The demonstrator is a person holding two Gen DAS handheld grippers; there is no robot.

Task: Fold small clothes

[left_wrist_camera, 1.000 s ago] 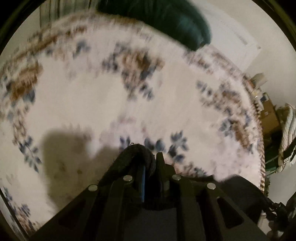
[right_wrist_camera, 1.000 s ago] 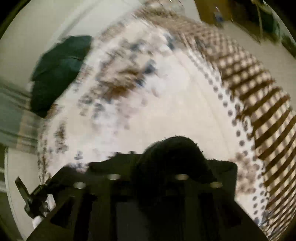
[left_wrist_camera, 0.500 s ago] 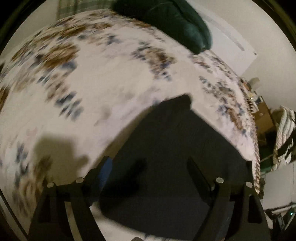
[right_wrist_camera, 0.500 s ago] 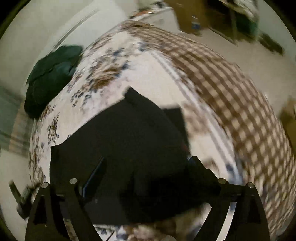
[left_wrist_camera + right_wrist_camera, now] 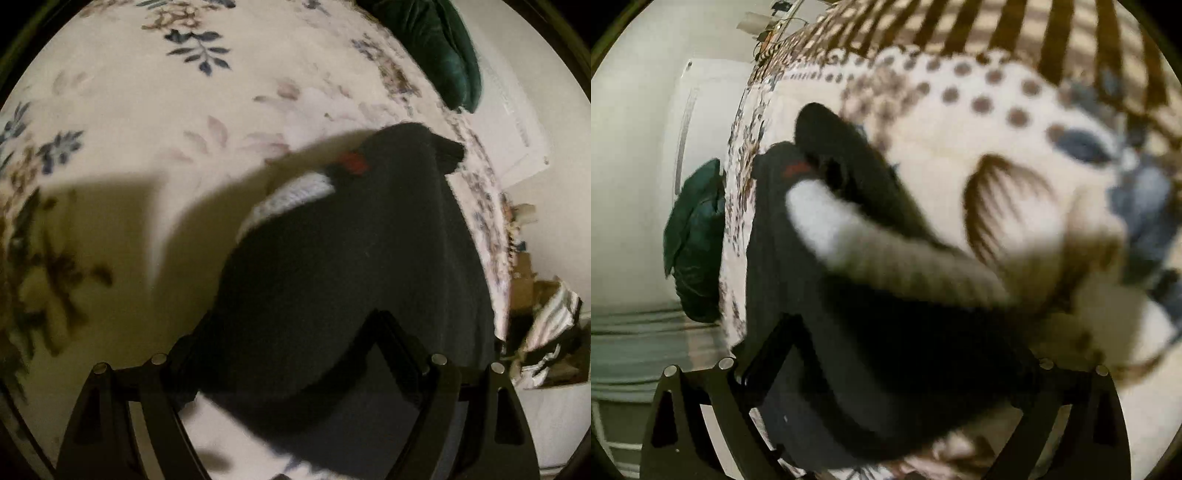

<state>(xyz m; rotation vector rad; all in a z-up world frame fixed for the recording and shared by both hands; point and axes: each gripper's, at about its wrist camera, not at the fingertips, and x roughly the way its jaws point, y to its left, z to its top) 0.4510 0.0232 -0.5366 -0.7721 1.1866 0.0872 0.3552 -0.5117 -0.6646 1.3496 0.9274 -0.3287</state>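
A small black garment (image 5: 343, 266) with a white ribbed band (image 5: 295, 195) and a red mark (image 5: 354, 162) lies on the floral bedspread (image 5: 147, 122). It fills the middle of the left wrist view. My left gripper (image 5: 295, 354) is open, its fingers spread to either side just above the garment's near part. In the right wrist view the same garment (image 5: 871, 325) lies close under my right gripper (image 5: 886, 362), which is open with the cloth between its spread fingers. The white band (image 5: 857, 236) and red mark (image 5: 794, 170) show there too. Both views are blurred.
A dark green cushion (image 5: 436, 48) lies at the far edge of the bed, also in the right wrist view (image 5: 694, 236). A brown checked blanket (image 5: 1034, 29) covers the bed's far part. Boxes and striped cloth (image 5: 550, 332) stand beside the bed. White walls surround.
One second ago both grippers were shut on black cloth. They opened, let it go, and the garment now lies spread on the bed. Both grippers have come lower and closer to it.
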